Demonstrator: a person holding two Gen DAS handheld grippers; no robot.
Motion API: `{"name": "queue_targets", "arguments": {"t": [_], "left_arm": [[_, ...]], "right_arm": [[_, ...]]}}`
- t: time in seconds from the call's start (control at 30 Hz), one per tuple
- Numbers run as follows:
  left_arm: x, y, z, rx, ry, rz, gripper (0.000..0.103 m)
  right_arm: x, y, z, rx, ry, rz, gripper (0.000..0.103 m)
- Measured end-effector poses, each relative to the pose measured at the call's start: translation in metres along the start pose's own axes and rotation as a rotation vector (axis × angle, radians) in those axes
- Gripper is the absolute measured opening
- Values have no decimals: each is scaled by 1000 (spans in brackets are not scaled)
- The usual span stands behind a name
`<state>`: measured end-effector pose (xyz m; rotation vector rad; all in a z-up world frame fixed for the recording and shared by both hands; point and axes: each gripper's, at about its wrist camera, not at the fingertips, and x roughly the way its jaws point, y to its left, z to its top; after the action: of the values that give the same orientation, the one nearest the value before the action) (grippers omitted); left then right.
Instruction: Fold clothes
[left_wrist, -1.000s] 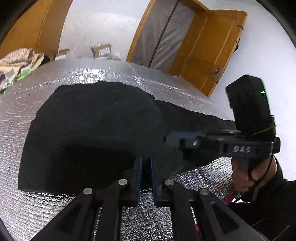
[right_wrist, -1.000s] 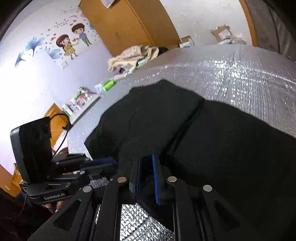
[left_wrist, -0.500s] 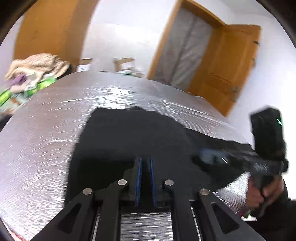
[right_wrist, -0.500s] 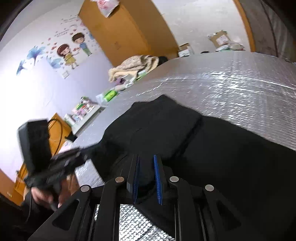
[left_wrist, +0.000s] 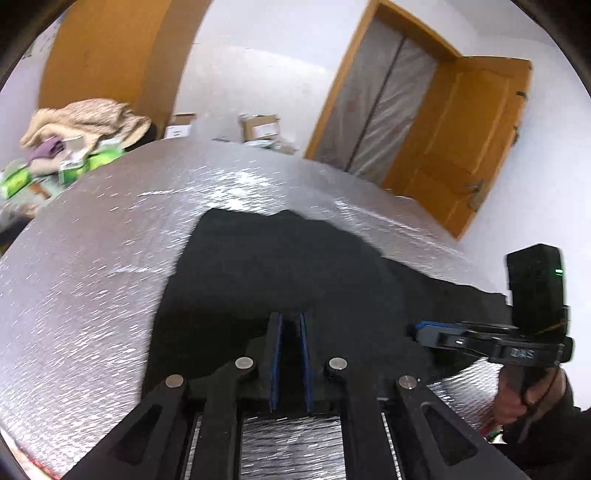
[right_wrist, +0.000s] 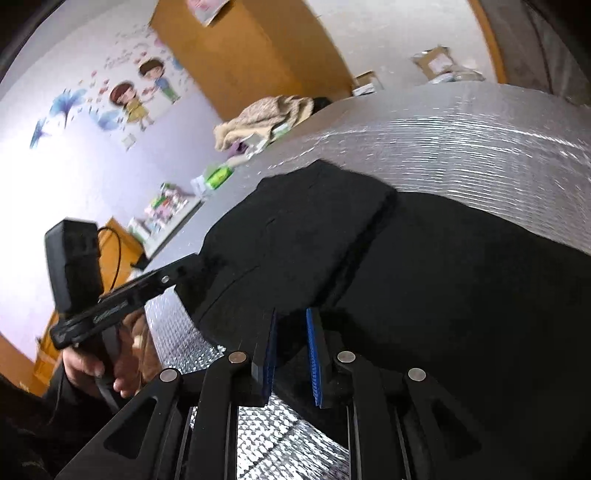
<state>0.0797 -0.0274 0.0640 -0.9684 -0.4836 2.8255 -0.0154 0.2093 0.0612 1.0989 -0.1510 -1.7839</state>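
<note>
Left tongs (left_wrist: 291, 332) clamped on black garment (left_wrist: 280, 266) near edge. Right tongs (right_wrist: 291, 328) slightly apart, cloth between them; silver worktop (left_wrist: 92, 258) beyond.

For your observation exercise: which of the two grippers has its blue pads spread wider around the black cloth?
The right gripper: its pads gape visibly around the black garment. The left gripper's sit closer, nearly parallel.

Right gripper (right_wrist: 290, 325) slightly parted over a black garment (right_wrist: 424, 280) on a silver quilted surface (right_wrist: 480, 147); left gripper (right_wrist: 188, 266) touches the garment's edge.
</note>
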Motion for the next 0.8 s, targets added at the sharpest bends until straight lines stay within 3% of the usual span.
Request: {"name": "queue_targets", "arguments": {"t": [0.13,0.3,0.4,0.53,0.67,0.8], "left_arm": [[16,-25,3,46,21,-65,8],[40,-55,4,116,63,-131,8],[58,-64,-3,155,123,-109,9],[58,-70,-2,167,113,-92,9],[50,-83,7,179,64,-127,9],[68,-93,5,221,115,-113,9]], "right_arm": [[-11,-16,0,81,-38,-24,17],[-38,-60,-5,282,-126,-26,17],[-65,-84,-10,356,-200,-71,17],[-107,-122,-24,482,-298,-143,15],[-141,-146,-37,558,-383,-194,15],[-162,-162,-42,588,-411,-232,15]]}}
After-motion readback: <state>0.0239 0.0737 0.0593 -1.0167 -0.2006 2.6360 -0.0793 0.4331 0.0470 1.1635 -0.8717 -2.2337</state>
